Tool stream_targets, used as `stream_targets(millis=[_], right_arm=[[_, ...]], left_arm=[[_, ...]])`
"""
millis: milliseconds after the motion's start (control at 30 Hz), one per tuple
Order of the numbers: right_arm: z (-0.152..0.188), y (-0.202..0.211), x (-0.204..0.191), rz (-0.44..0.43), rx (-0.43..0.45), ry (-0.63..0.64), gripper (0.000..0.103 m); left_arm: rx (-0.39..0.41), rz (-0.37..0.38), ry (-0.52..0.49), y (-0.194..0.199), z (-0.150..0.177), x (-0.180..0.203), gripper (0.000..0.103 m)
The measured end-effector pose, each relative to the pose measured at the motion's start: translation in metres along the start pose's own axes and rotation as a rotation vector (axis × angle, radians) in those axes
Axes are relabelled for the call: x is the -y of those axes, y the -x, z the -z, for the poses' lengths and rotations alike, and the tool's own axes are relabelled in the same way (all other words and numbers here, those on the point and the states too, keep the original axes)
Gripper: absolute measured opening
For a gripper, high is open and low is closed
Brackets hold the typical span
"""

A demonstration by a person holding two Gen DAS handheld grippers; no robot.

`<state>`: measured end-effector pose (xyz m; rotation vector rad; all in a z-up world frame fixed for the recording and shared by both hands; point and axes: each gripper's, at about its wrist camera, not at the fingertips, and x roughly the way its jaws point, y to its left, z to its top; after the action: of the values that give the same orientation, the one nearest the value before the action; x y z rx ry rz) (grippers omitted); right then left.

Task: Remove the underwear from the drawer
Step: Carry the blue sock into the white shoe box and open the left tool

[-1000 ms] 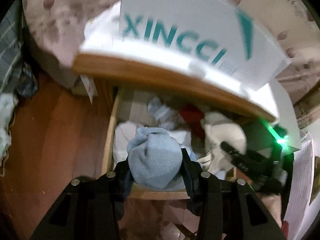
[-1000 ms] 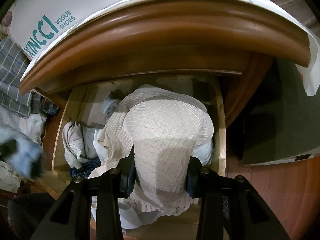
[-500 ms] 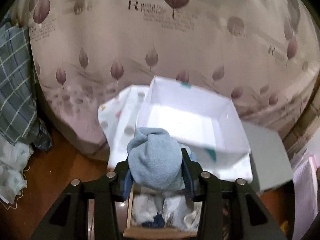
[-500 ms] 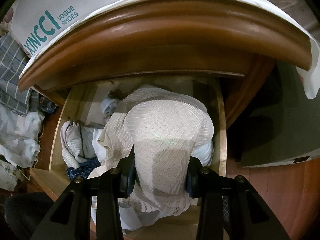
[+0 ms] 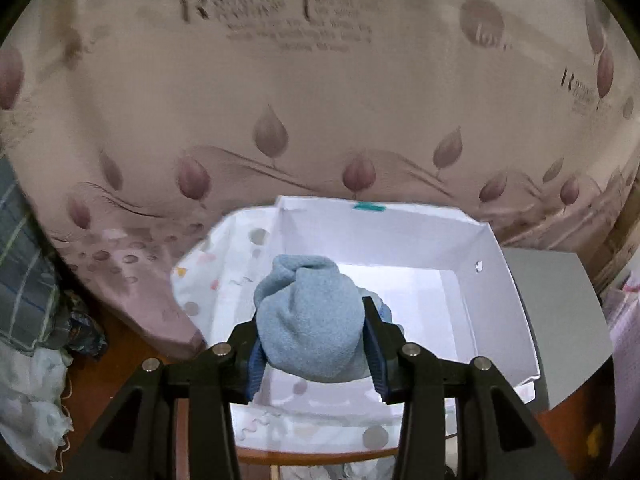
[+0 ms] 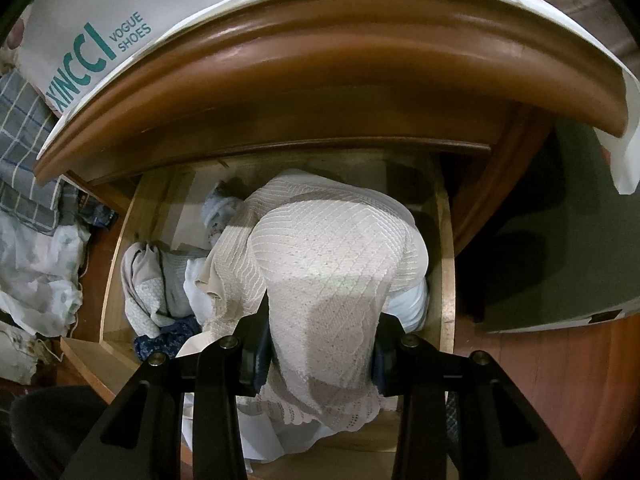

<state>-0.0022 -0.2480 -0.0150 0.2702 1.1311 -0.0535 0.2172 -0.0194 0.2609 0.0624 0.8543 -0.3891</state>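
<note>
Two garments pinched: blue underwear (image 5: 310, 320) in left claw (image 5: 312, 344), cream underwear (image 6: 328, 300) in right claw (image 6: 320, 352).

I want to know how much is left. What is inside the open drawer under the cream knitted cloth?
Beside the cream knitted cloth, the drawer holds grey-white clothes, a dark blue piece and a pale blue one. What lies under the cloth is covered.

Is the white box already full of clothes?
No, the white box looks bare inside, and the blue bundle is clamped in the left hand-held gripper above it.
</note>
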Motion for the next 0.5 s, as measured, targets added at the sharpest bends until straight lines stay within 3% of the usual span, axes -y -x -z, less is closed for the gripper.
stream_targets(millis=[200, 500], right_arm=[[0.000, 0.000, 0.000, -0.001, -0.002, 0.000, 0.037], [0.000, 0.000, -0.001, 0.000, 0.000, 0.001, 0.037]], left_arm=[[-0.096, -0.024, 0.028, -0.056, 0.008, 0.000, 0.042], [-0.169, -0.106, 0.038, -0.088, 0.028, -0.005, 0.042]])
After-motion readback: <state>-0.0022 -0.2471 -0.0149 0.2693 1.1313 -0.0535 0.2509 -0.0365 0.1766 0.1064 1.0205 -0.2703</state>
